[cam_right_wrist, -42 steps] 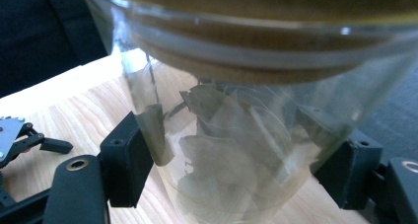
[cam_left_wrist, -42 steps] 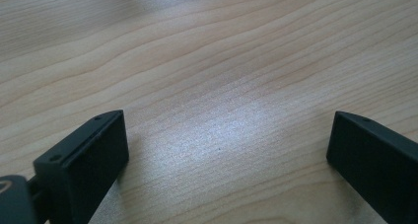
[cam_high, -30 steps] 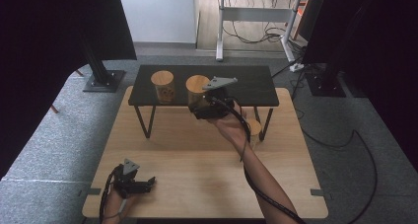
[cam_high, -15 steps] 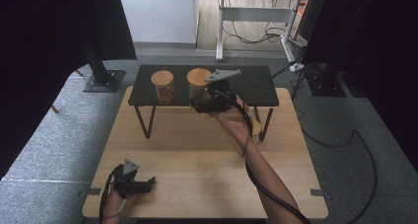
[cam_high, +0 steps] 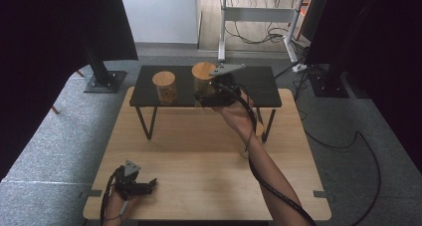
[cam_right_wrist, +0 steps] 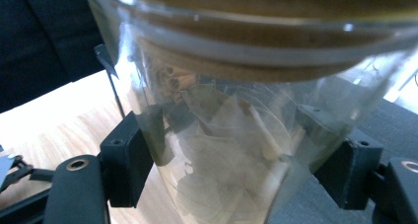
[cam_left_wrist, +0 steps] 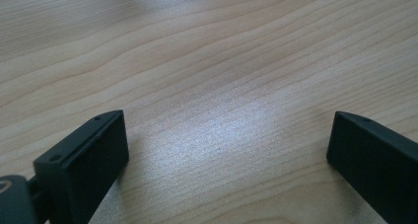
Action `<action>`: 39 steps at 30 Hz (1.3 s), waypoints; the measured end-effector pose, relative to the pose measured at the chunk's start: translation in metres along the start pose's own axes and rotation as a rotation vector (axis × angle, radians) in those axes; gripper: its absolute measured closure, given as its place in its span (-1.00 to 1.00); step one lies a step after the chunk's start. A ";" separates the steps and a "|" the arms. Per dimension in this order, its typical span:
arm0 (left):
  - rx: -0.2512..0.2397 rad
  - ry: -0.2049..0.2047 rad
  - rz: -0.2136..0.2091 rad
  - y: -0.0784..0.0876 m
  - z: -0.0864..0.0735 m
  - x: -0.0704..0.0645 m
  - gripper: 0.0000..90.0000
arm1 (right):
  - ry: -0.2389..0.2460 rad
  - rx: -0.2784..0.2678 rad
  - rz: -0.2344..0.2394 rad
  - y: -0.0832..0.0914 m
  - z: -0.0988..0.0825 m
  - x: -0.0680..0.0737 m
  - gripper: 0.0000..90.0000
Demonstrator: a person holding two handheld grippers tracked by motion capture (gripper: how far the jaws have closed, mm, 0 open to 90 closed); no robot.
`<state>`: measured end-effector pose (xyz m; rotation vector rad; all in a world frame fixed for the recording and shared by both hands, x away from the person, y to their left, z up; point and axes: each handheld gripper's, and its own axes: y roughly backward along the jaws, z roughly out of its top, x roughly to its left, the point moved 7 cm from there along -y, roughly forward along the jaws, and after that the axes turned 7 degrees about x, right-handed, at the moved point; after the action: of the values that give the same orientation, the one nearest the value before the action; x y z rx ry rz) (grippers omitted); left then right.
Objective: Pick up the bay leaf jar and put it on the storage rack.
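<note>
The right gripper [cam_right_wrist: 236, 184] clamped its two black jaws on either side of a glass jar [cam_right_wrist: 231, 150], the pads pressed to the clear wall below a cork lid [cam_right_wrist: 256, 56]; dried leaves and a few rolled sticks showed through the glass. From above, the right gripper [cam_high: 211, 95] held that jar [cam_high: 203, 84] at the front edge of a low black shelf [cam_high: 259, 81], its round lid [cam_high: 203, 70] facing up; whether the jar's base touched the shelf could not be told. A second jar [cam_high: 164, 88], also cork-topped, stood on the shelf just to the left, apart from the first, making two jars in all. The shelf rested on thin black legs at the far side of a wooden table [cam_high: 199, 161]. The person's right forearm [cam_high: 259, 156] reached across the table to the shelf, a black cable trailing along it. At the near left corner the left gripper [cam_high: 144, 185] lay low over the wood, held in the left hand [cam_high: 117, 206]. In the left gripper view, the left gripper [cam_left_wrist: 224, 155] had its two jaws spread wide with nothing but bare table [cam_left_wrist: 207, 61] between them. Grey carpet [cam_high: 64, 136] surrounded the table, two dark stands stood on it at either side, and a desk frame with loose cables showed beyond.
</note>
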<state>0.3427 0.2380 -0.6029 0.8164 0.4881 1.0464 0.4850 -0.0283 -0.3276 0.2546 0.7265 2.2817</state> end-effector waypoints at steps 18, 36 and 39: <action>0.004 -0.002 0.000 0.000 0.000 0.000 -0.96 | -0.029 0.011 -0.031 -0.022 0.011 -0.025 -0.44; 0.003 -0.001 0.000 0.000 0.000 0.000 -0.96 | -0.072 0.022 0.058 -0.028 0.009 -0.026 -0.89; 0.005 -0.003 0.000 0.000 0.000 0.000 -0.96 | -0.061 0.008 0.032 -0.028 0.008 -0.028 -0.95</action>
<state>0.3424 0.2384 -0.6030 0.8221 0.4879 1.0447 0.5242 -0.0285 -0.3363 0.3407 0.7054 2.2911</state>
